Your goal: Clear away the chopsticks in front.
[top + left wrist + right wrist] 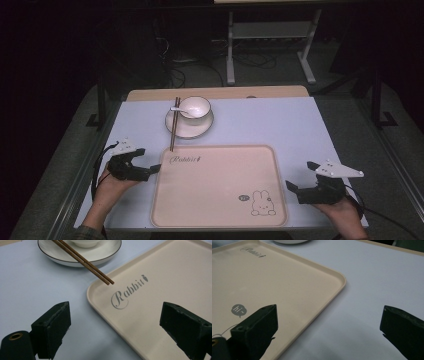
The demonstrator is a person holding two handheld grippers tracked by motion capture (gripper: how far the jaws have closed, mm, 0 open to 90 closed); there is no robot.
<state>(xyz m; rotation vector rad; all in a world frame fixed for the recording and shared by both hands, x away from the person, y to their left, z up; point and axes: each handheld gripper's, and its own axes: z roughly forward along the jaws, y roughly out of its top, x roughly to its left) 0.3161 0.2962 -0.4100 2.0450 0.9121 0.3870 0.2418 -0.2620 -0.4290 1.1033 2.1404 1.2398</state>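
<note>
A beige tray [215,185] printed with "Rabbit" and a bunny lies at the front middle of the table, with nothing on it. Behind it a white bowl [196,106] with a white spoon [179,109] stands on a white saucer [187,130]. Brown chopsticks [173,125] lean on the saucer's left rim, their tips reaching the tray's far left corner. My left gripper [149,160] is open just left of the tray, near that corner. My right gripper [300,175] is open at the tray's right edge. Both grippers [116,312] [329,312] hold nothing, and between their jaws I see the tray [155,277] [274,277] and the chopsticks [85,262].
A pale blue mat [280,120] covers the tabletop, with a wooden edge [215,92] at the back. Bare mat lies right of the saucer and beside the tray. Beyond the table, a white metal frame [230,50] and cables sit on the dark floor.
</note>
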